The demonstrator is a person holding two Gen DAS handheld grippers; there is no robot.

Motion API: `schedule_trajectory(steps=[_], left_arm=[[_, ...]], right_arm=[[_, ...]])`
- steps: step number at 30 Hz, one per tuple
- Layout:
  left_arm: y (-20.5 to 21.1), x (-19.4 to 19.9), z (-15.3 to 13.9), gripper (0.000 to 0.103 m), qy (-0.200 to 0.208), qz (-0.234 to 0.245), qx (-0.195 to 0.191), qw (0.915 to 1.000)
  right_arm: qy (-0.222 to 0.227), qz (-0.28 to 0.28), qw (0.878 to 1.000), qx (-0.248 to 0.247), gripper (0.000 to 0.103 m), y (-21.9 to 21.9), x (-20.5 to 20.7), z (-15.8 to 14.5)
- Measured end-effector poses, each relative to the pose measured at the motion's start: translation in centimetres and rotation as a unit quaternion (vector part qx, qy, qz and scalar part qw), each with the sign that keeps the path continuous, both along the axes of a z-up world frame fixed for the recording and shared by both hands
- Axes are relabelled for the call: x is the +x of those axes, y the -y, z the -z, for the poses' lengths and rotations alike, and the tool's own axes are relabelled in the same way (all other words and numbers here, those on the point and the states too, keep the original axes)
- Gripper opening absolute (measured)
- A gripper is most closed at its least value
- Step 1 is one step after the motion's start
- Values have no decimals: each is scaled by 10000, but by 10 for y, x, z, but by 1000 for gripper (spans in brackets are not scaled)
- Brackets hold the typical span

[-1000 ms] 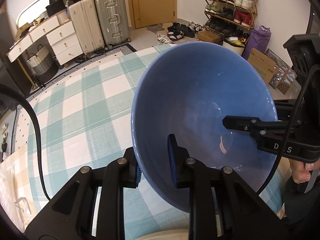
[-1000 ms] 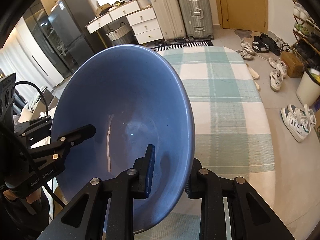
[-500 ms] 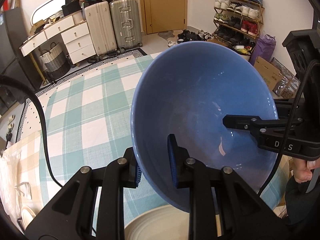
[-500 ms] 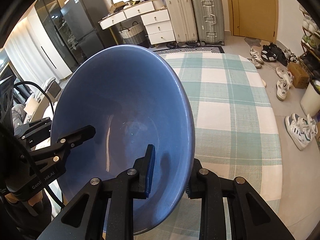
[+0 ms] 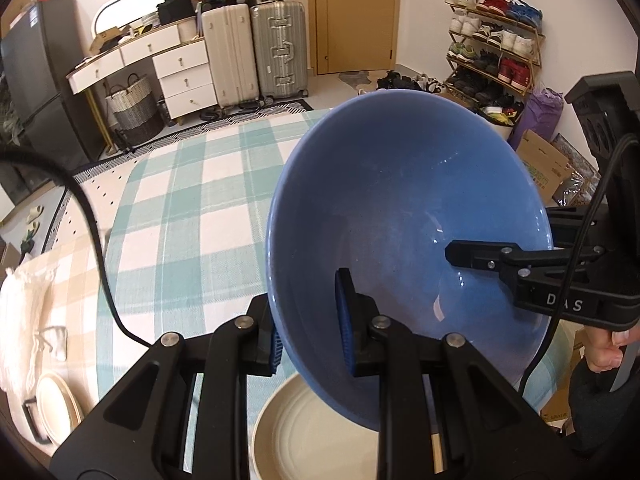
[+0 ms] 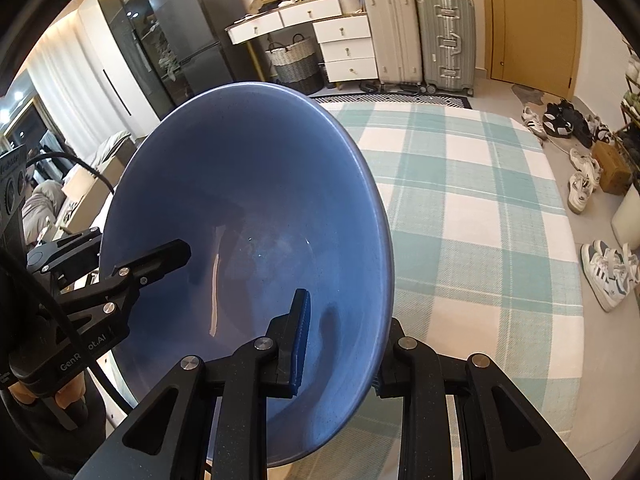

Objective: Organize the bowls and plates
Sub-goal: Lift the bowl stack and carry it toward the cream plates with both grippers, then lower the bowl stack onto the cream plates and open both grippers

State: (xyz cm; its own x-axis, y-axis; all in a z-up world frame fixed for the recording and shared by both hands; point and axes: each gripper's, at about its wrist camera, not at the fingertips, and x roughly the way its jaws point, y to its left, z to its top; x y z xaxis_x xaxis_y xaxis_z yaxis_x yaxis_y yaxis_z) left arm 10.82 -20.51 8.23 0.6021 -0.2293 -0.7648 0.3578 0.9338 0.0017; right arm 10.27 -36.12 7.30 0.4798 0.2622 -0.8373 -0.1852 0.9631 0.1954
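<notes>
- Left gripper (image 5: pixel 308 322): jaws clamped on the rim of the large glossy blue ceramic bowl (image 5: pixel 400 216); keep that side level.
- The bowl hangs above a cream round plate (image 5: pixel 320 436); lower gently, centred.
- Right gripper (image 6: pixel 338 344): clamped on the opposite rim; release together.

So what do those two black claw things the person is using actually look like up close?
Both are matte black frames of angular linked bars joined by silver rivets, each ending in two fingers faced with ribbed blue pads. The right gripper carries white letters on its side; the left gripper bears a white brand marking. A black cable trails from each. No sleeves are clearly visible.
</notes>
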Motion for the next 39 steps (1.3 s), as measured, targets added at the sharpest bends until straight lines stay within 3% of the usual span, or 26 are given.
schedule_trajectory(steps=[10,24,33,39], left_arm=[[-63,-69,4,19,26,-297,-71,9995],[-115,-149,20,19,-78,-587,-132,9982],[-134,-201,39,19,-146,-661,-172,9976],[-124,-210,53,19,-328,-619,-288,9971]], right_arm=[[-14,-287,9996,-36,26,-31,-27,1],[-197,-635,9978,-85,26,-64,-63,17],[-396,-814,9958,-117,26,-77,-89,34],[-500,-817,9952,-203,26,-78,-101,41]])
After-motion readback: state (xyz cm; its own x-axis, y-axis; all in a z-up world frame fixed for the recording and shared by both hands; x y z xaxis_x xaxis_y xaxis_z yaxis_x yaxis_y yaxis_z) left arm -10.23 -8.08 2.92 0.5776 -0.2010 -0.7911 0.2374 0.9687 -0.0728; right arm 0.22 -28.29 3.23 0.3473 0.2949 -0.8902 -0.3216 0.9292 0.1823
